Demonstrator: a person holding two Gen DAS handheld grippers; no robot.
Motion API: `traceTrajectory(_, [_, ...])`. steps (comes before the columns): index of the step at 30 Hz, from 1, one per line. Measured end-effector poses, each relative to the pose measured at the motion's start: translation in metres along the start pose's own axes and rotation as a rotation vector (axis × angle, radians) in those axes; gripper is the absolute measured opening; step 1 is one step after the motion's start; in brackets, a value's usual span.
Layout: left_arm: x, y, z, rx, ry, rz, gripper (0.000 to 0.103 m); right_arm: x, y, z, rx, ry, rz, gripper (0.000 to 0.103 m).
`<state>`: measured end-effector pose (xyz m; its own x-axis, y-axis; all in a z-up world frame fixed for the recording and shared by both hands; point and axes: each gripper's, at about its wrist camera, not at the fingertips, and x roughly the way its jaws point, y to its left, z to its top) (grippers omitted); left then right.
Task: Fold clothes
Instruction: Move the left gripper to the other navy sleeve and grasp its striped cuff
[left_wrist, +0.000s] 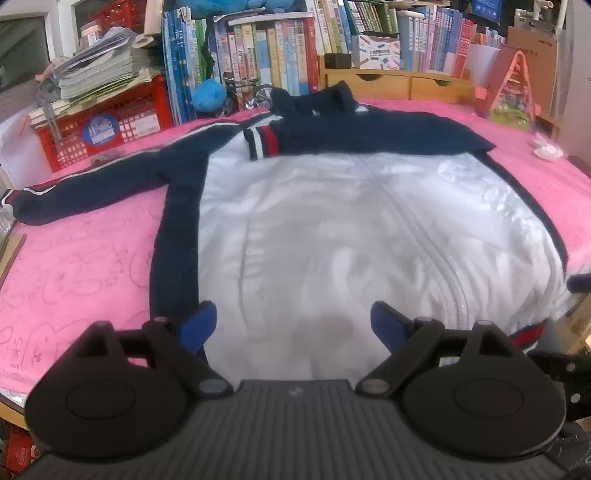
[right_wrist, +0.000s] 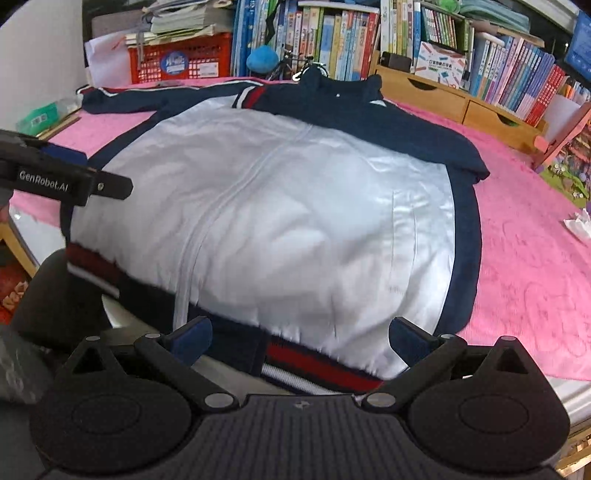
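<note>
My left tongs (left_wrist: 293, 323) hang released, fingers spread wide with nothing between them, just above the near hem of the jacket (left_wrist: 332, 229). My right tongs (right_wrist: 301, 338) are likewise released, their blue pads parted over the jacket's red, white and navy waistband (right_wrist: 317, 363), which hangs at the near edge of the tabletop (right_wrist: 528, 266).

The jacket lies flat on the pink-covered tabletop, white front panel up, zipper closed down the middle, collar (left_wrist: 314, 101) at the far end from me. One navy sleeve (left_wrist: 99, 184) stretches straight out from the jacket's shoulder across the pink cover. The other sleeve is folded across the jacket's chest, its striped cuff (left_wrist: 260, 142) resting on the white panel just below the collar.

Beyond the jacket's collar stands a row of books (left_wrist: 266, 55); a red crate (left_wrist: 107, 125) sits past the outstretched sleeve, and wooden drawers (left_wrist: 399, 83) stand behind the jacket's other shoulder.
</note>
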<state>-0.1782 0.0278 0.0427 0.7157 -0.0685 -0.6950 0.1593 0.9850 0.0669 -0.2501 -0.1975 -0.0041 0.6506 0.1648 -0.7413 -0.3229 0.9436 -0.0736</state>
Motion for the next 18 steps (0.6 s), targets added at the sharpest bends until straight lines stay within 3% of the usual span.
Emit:
traceTrajectory(4, [0.002, 0.009, 0.005, -0.015, -0.020, -0.019, 0.091, 0.000, -0.006, 0.003, -0.001, -0.024, -0.004, 0.103])
traceTrajectory(7, [0.012, 0.036, 0.020, -0.061, -0.033, -0.016, 0.091, 0.004, -0.016, 0.021, -0.014, -0.132, -0.020, 0.103])
traceTrajectory(12, [0.046, 0.121, 0.055, -0.260, -0.066, 0.114, 0.091, 0.033, -0.038, 0.070, 0.050, -0.334, -0.010, 0.103])
traceTrajectory(15, [0.075, 0.182, 0.072, -0.424, -0.073, 0.209, 0.091, 0.061, -0.048, 0.097, 0.085, -0.367, 0.014, 0.103])
traceTrajectory(18, [0.102, 0.235, 0.081, -0.524, -0.100, 0.329, 0.091, 0.079, -0.046, 0.105, 0.099, -0.344, 0.016, 0.103])
